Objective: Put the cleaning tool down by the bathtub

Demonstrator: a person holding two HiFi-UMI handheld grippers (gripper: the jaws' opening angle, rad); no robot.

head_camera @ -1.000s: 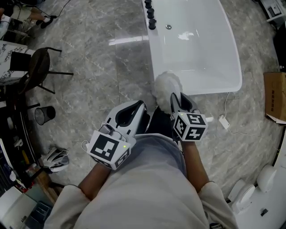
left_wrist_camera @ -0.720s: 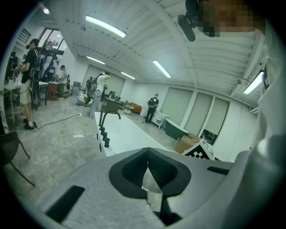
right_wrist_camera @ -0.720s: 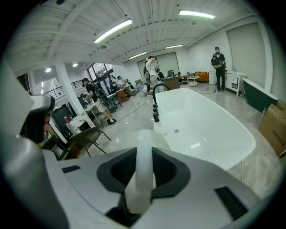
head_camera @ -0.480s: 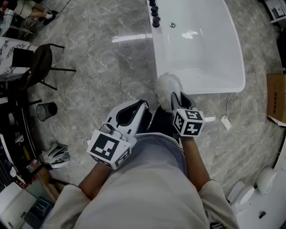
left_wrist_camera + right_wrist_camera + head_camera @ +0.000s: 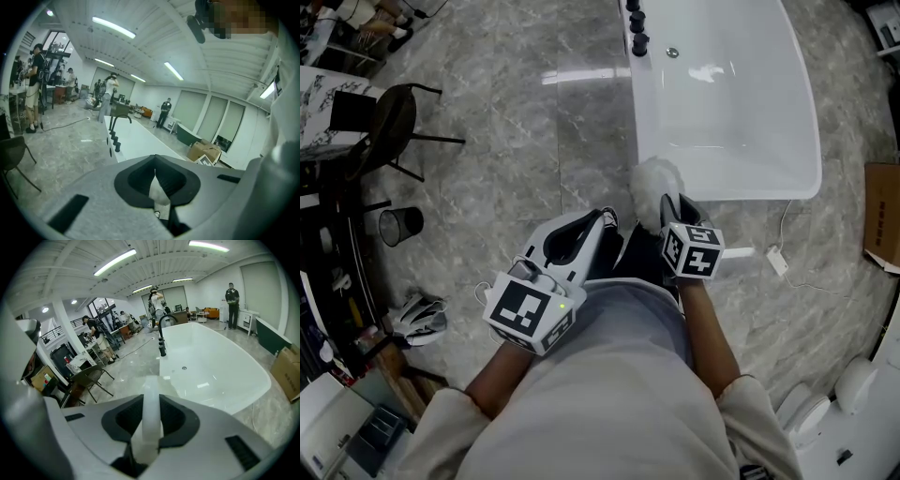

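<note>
The cleaning tool has a fluffy white head [image 5: 654, 183] and a pale translucent handle [image 5: 151, 418]. My right gripper [image 5: 675, 214] is shut on that handle, and the head hangs over the grey floor right at the near left corner of the white bathtub [image 5: 806, 141]. In the right gripper view the handle runs straight out between the jaws toward the bathtub [image 5: 243, 380] and its black faucet [image 5: 161, 333]. My left gripper [image 5: 581, 239] sits to the left, close to my body, with its jaws together and nothing in them.
A dark chair [image 5: 389, 127] and a wire bin [image 5: 398, 225] stand on the marble floor at the left. A white plug with its cable [image 5: 776, 261] lies right of the tub's near end. A cardboard box [image 5: 883, 211] is at the far right. Black taps [image 5: 636, 28] line the tub's left rim.
My right gripper has sunk a little with the cleaning tool, its marker cube looking smaller. The fluffy head stays by the tub's near corner. The left gripper has kept still.
</note>
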